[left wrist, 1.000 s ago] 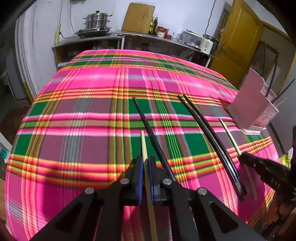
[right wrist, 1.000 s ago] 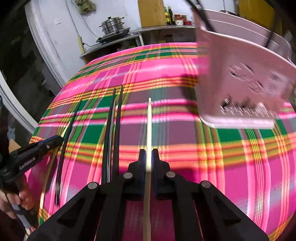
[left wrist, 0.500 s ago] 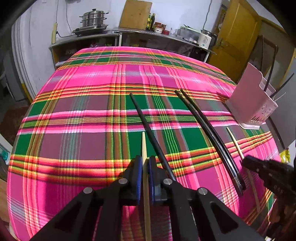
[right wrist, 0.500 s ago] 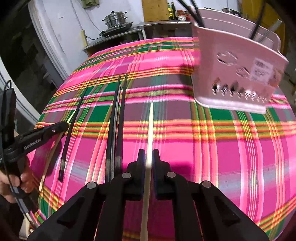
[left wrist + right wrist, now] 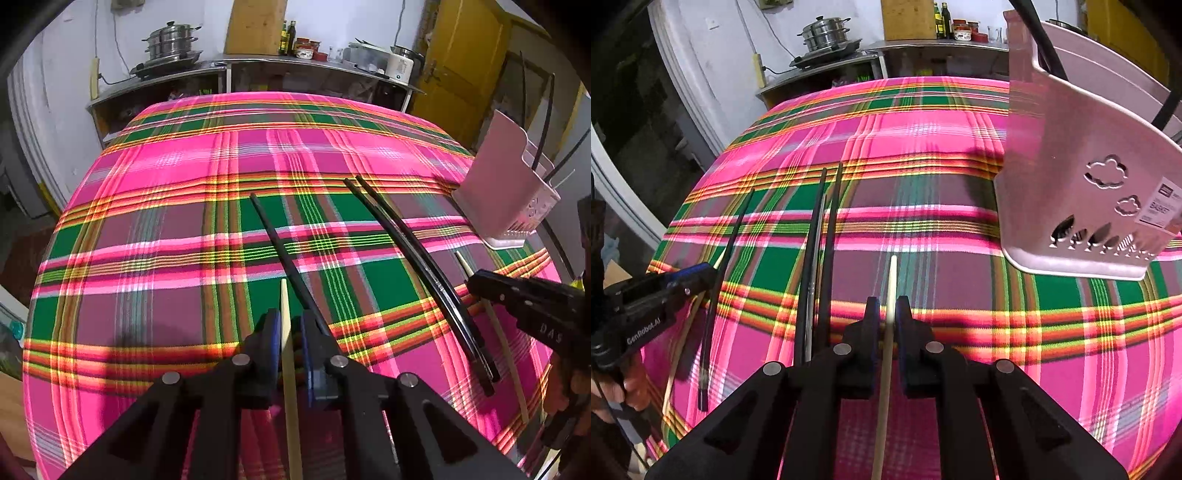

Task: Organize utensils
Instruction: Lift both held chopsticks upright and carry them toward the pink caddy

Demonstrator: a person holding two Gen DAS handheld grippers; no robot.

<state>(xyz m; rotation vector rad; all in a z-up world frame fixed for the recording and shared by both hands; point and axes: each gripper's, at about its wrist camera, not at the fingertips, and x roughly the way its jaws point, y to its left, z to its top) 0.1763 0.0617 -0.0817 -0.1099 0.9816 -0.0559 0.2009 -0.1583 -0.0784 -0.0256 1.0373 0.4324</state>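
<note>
My left gripper (image 5: 288, 325) is shut on a pale wooden chopstick (image 5: 286, 332) that points forward over the plaid cloth. A single black chopstick (image 5: 280, 247) lies just right of it. A pair of black chopsticks (image 5: 417, 266) lies further right. My right gripper (image 5: 888, 314) is shut on another pale wooden chopstick (image 5: 891, 291), held above the cloth. It shows at the right of the left wrist view (image 5: 476, 288). The pink utensil basket (image 5: 1078, 192) stands close ahead on the right, with black chopsticks in it; it also shows in the left wrist view (image 5: 506, 192).
The table under the pink and green plaid cloth (image 5: 184, 221) drops away at its rounded edges. A metal counter (image 5: 258, 70) with pots, bottles and a board stands behind it. A yellow door (image 5: 461, 62) is at the back right.
My right gripper has moved forward with its pale chopstick, so the pink basket looms larger and closer. My left gripper has stayed nearly still, holding its chopstick.
</note>
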